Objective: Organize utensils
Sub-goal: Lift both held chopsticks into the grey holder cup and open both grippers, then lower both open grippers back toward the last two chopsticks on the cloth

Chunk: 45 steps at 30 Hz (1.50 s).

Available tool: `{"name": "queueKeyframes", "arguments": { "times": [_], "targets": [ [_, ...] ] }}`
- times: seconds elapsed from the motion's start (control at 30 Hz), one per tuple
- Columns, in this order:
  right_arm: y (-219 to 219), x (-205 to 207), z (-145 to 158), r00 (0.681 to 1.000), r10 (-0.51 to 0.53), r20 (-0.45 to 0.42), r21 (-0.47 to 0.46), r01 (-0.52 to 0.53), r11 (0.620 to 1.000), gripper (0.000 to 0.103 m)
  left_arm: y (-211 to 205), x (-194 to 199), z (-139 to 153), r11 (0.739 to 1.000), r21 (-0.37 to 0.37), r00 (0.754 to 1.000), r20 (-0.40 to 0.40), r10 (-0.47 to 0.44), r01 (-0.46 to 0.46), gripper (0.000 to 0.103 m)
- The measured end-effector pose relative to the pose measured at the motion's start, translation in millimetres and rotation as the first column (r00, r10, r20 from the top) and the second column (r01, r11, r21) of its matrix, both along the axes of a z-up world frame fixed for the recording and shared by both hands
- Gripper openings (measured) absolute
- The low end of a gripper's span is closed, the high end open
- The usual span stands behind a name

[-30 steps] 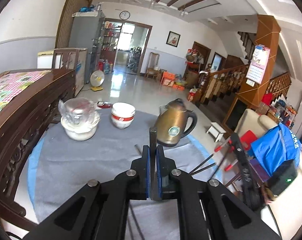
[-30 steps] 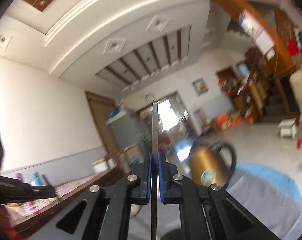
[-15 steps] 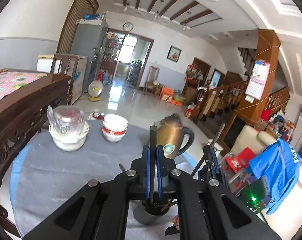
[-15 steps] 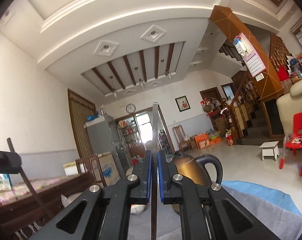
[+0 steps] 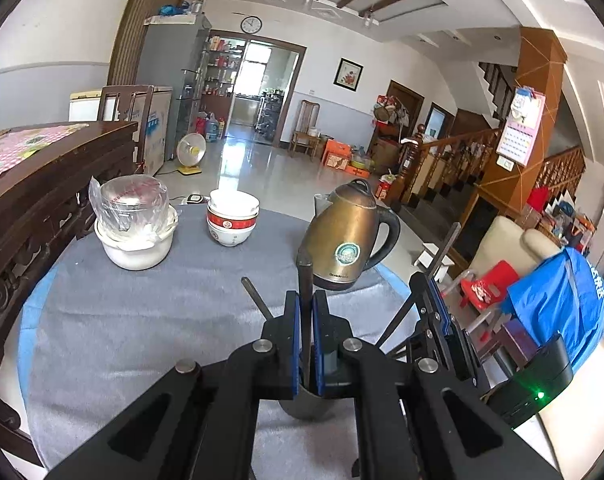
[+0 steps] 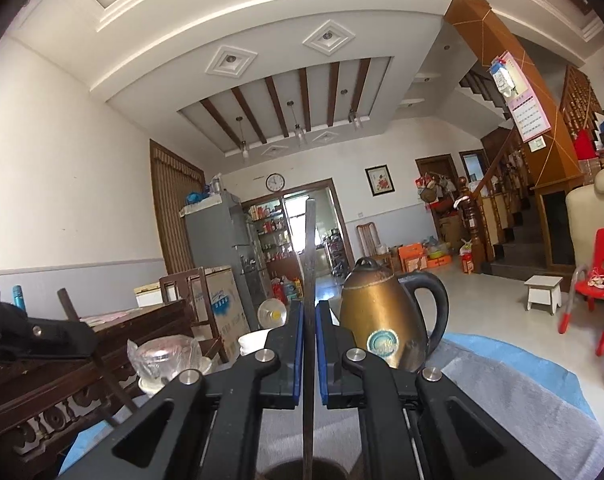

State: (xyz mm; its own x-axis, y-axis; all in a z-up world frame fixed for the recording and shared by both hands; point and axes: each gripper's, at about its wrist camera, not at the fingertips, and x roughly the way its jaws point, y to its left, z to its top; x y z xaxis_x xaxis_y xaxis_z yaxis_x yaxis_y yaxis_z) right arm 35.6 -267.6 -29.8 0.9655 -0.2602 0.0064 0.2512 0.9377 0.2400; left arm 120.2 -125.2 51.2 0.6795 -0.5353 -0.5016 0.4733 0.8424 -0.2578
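Note:
My left gripper is shut on a dark utensil handle that stands upright. Its lower end goes down into a grey metal holder cup right under the fingers. Another dark utensil leans out of the cup to the left. My right gripper is shut on a thin metal utensil, held upright. The right gripper also shows in the left wrist view, to the right of the cup. The cup's dark rim shows at the bottom of the right wrist view.
On the round table with a grey cloth stand a brass kettle, stacked white bowls and a white pot holding a glass jar. A carved wooden bench back runs along the left edge.
The left gripper has lowered its utensil into the holder cup, which came into view beneath it. The right gripper has come in beside the cup and steadied with its utensil upright.

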Motion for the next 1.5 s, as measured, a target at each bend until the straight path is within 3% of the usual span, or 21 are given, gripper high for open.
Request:
{"name": "queueKeyframes", "arguments": {
  "times": [0.23,0.3,0.37,0.57,0.67,0.77,0.8,0.83,1.0,1.17,1.33,1.5],
  "targets": [
    [-2.1,-18.1,-1.8,0.999,0.03,-0.039,0.013,-0.03,0.999,0.008,6.4,-16.2,3.0,0.999,0.038,0.999,0.05,0.008,-0.01,0.01],
    [-2.4,-20.2,-1.6,0.997,0.042,-0.062,0.026,-0.041,0.999,0.008,12.0,-22.6,5.2,0.999,0.041,0.998,0.067,0.017,-0.02,0.029],
    [-1.8,-23.2,0.2,0.996,0.047,-0.076,0.036,-0.044,0.998,0.008,18.9,-29.6,7.0,0.999,0.039,0.996,0.086,0.034,-0.038,0.039],
    [-6.3,-46.6,-0.9,0.993,0.083,-0.086,0.08,-0.076,0.994,0.012,38.4,-51.7,1.9,0.993,0.089,0.989,0.133,0.07,-0.083,0.057],
    [-10.5,-59.6,-4.0,0.992,0.089,-0.09,0.113,-0.079,0.99,0.025,44.9,-63.0,-9.0,0.987,0.122,0.987,0.133,0.085,-0.102,0.066],
    [-15.7,-76.9,-9.2,0.993,0.089,-0.076,0.148,-0.077,0.986,0.043,46.3,-69.2,-25.2,0.981,0.163,0.99,0.112,0.089,-0.106,0.066],
    [-16.9,-83.1,-11.5,0.993,0.093,-0.071,0.158,-0.081,0.984,0.056,46.3,-68.4,-30.2,0.979,0.176,0.991,0.098,0.088,-0.104,0.066],
    [-17.9,-88.8,-14.0,0.993,0.095,-0.068,0.163,-0.083,0.983,0.06,45.5,-69.8,-39.6,0.976,0.196,0.994,0.077,0.082,-0.096,0.066],
    [-27.2,-102.9,-40.4,0.986,0.121,-0.119,0.205,-0.095,0.974,0.06,40.1,-70.6,-85.8,0.952,0.294,0.995,-0.027,0.091,-0.08,0.066],
    [-41.3,-99.3,-91.5,0.964,0.178,-0.199,0.36,-0.097,0.928,0.06,40.8,-68.9,-126.9,0.93,0.357,0.98,-0.138,0.146,-0.088,0.066],
    [-32.5,-93.6,-130.1,0.933,0.269,-0.238,0.417,-0.152,0.896,0.06,42.6,-76.0,-139.1,0.906,0.39,0.973,-0.086,0.216,-0.166,0.066],
    [-34.2,-89.7,-139.6,0.911,0.351,-0.218,0.469,-0.217,0.856,0.061,49.8,-64.7,-149.6,0.884,0.397,0.952,-0.074,0.299,-0.247,0.066]
  ]
}}
